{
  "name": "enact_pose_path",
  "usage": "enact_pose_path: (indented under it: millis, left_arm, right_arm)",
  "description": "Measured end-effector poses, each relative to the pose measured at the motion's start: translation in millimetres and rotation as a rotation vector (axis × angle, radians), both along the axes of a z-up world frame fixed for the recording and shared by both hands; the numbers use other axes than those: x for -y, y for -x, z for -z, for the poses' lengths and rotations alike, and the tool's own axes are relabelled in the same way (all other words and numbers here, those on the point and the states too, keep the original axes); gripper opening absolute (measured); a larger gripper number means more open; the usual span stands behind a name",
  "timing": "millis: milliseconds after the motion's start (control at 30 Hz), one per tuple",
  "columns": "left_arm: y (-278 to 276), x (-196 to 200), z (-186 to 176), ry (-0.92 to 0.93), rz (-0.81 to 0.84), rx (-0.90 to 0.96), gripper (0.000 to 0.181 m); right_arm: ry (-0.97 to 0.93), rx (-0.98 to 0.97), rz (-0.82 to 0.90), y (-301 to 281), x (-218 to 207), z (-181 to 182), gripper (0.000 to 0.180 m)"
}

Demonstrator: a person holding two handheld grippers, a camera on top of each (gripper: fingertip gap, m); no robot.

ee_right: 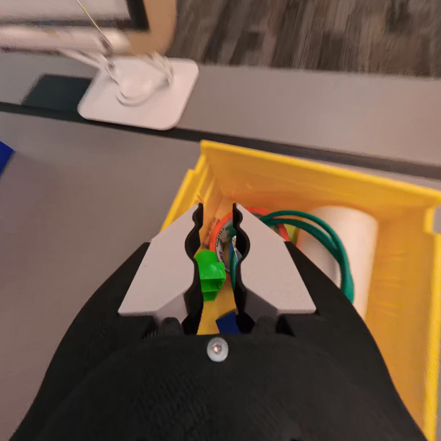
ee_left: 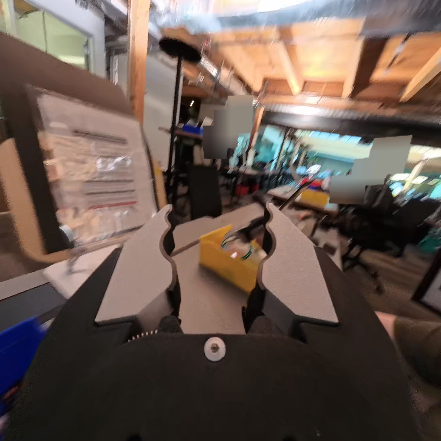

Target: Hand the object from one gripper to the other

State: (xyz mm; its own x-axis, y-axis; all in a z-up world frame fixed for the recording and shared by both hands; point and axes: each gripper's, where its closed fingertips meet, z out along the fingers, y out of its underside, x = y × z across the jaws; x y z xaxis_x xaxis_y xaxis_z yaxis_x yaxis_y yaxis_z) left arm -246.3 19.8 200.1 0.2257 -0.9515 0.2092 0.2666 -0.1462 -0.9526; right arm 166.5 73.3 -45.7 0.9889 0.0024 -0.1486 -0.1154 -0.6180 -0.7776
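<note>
A yellow bin [ee_right: 310, 181] stands on the grey table and holds a bright green plastic piece [ee_right: 210, 274], an orange-rimmed tape roll [ee_right: 260, 211], a loop of green wire [ee_right: 334, 238], a white roll [ee_right: 346, 250] and a blue piece [ee_right: 228, 322]. My right gripper [ee_right: 217, 205] points down into the bin's left end. Its jaws stand a narrow gap apart, with the green piece between them against the left finger and clear of the right one. My left gripper [ee_left: 219, 206] is wide open and empty, held above the table and facing the yellow bin [ee_left: 226, 267].
A monitor [ee_left: 90, 167] on a white base [ee_right: 143, 95] stands at the table's far left. A blue bin [ee_left: 16, 346] sits at the left edge. Beyond the table edge are floor, chairs and other desks. Both views are motion-blurred. One gripper's finger ends stand about 50 cm off the other's.
</note>
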Motion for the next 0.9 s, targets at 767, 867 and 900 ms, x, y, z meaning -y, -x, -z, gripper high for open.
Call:
enact_pose_path:
  millis: [767, 867, 900]
  left_arm:
    - [132.9, -197.1, 300.6, 0.378, -0.655, -1.132, 0.049]
    - [137.9, -205.3, 315.9, 0.405, -0.704, -1.159, 0.045]
    - [138.5, -206.2, 321.0, 0.423, -0.704, -1.161, 0.044]
  right_arm:
    - [-0.463, 0.135, -0.117, 35.9, 49.8, -143.1, 0.025]
    - [-0.448, 0.155, -0.129, 37.9, 47.9, -139.5, 0.026]
    - [-0.443, 0.162, -0.129, 37.8, 47.5, -138.6, 0.026]
